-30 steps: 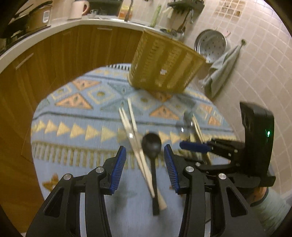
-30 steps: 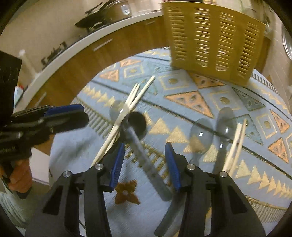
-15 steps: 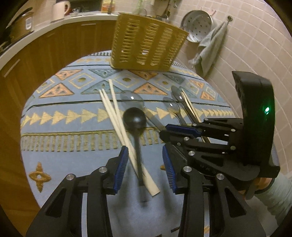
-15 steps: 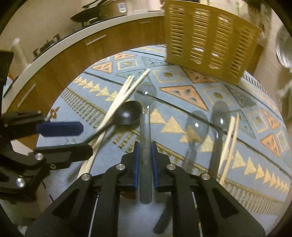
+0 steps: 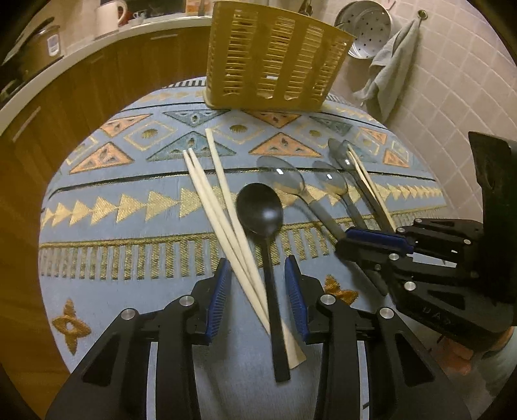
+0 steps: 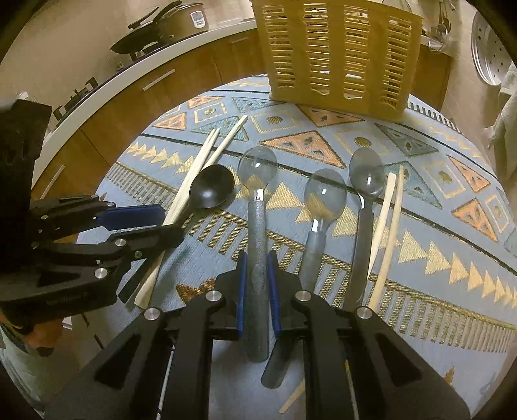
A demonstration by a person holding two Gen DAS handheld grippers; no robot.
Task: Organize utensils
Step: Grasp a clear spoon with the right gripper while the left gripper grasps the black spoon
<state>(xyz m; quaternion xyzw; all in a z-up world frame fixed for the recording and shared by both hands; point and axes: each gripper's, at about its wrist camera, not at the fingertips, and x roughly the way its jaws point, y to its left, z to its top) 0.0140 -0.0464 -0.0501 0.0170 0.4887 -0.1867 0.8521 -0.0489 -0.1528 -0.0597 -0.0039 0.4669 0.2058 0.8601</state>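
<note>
**Q:** What did your right gripper (image 6: pixel 257 290) hold?

**A:** Its blue pads (image 6: pixel 241 290) were pinched on the grey handle of a clear spoon (image 6: pixel 257 206). The bowl pointed toward the yellow basket (image 6: pixel 336 55), which stood upright at the far edge of the cloth (image 6: pixel 420 226). The right view showed the pads touching the handle on both sides. The left view showed only the side of that gripper (image 5: pixel 374 240), with the handle running in under it; you could not confirm the grip from there.

**Q:** And your left gripper (image 5: pixel 258 290)?

**A:** Its jaws were spread. The black spoon (image 5: pixel 260 210) handle and the near ends of the chopsticks (image 5: pixel 219 206) lay between the fingers, and no pad touched them. The right view showed that gripper (image 6: pixel 129 223) side-on, above the chopsticks, and did not show the gap.

**Q:** What else lay on the cloth?

**A:** Two more clear spoons (image 6: pixel 324 197) lay right of the held one, with a second chopstick pair (image 6: pixel 387 226) just beside the outer spoon. The right view showed these apart and whole. In the left view their handles were hidden behind the right gripper.

**Q:** What did only the left view show?

**A:** A towel (image 5: pixel 387 64) and a perforated metal pan (image 5: pixel 368 29) hung on the tiled wall.
</note>
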